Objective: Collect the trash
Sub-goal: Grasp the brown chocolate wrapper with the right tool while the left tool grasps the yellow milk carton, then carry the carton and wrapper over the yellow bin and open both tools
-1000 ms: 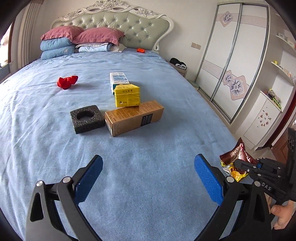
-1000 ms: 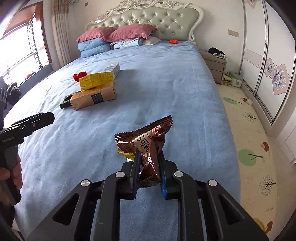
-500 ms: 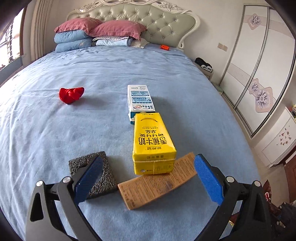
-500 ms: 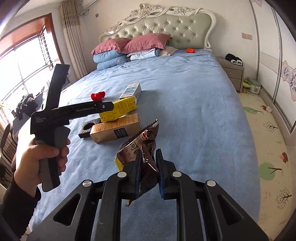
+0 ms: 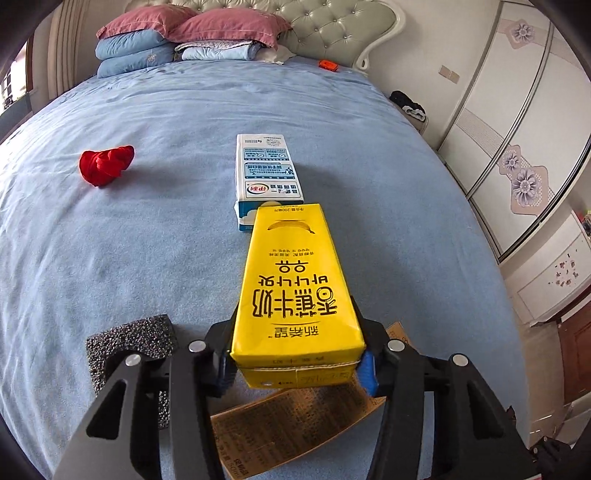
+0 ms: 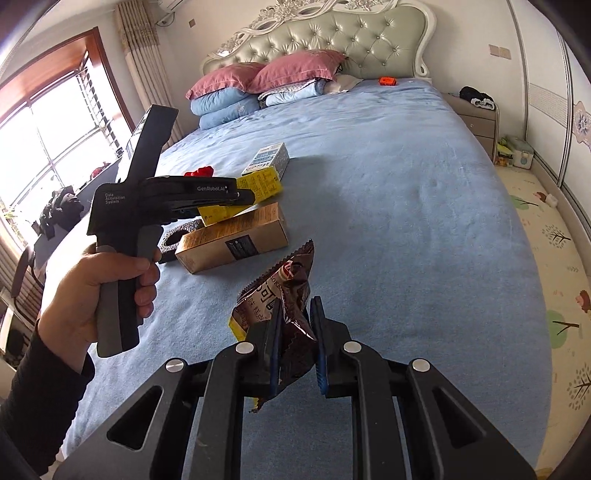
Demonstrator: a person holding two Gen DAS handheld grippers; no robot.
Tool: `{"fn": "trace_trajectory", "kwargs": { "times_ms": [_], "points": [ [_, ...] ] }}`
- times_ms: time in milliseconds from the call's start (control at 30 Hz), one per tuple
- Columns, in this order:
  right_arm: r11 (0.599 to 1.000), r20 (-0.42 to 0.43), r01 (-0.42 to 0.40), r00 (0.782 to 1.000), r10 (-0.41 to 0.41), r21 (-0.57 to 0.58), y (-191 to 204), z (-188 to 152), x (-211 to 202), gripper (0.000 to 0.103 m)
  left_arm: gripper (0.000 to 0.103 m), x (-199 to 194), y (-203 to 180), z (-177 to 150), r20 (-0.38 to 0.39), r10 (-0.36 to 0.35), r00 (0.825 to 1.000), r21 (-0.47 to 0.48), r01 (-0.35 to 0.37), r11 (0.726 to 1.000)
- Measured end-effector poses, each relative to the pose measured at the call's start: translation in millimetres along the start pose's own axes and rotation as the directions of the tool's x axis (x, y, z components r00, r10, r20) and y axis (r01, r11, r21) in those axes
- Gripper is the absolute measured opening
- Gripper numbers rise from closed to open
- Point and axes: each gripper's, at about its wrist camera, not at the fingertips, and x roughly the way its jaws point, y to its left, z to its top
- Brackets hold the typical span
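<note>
My left gripper (image 5: 295,365) is shut on the near end of a yellow milk carton (image 5: 295,291), which lies across a brown cardboard box (image 5: 284,428) on the blue bed. A white and blue carton (image 5: 267,173) lies just beyond it. A black foam block (image 5: 129,343) sits to the left, partly hidden by my fingers. My right gripper (image 6: 297,347) is shut on a brown snack wrapper (image 6: 280,291) and holds it above the bed. The right wrist view shows the left gripper (image 6: 243,197) at the yellow carton (image 6: 240,199).
A red crumpled item (image 5: 105,164) lies on the bed to the left. Pillows (image 5: 192,33) and a small orange object (image 5: 328,65) are at the headboard. A nightstand (image 6: 476,118) and a patterned floor mat (image 6: 554,266) are right of the bed.
My left gripper has moved forward over the bed and closed on the yellow carton. My right gripper has kept hold of the snack wrapper and moved forward a little.
</note>
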Motion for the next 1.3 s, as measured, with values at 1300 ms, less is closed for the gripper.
{"fn": "trace_trajectory", "kwargs": {
  "times_ms": [1300],
  "points": [
    [0.96, 0.296, 0.149, 0.93, -0.218, 0.237, -51, -145, -223, 0.015, 0.05, -177, -176, -231, 0.034, -0.368, 0.929, 0.392, 0.326, 0.86]
  ]
}}
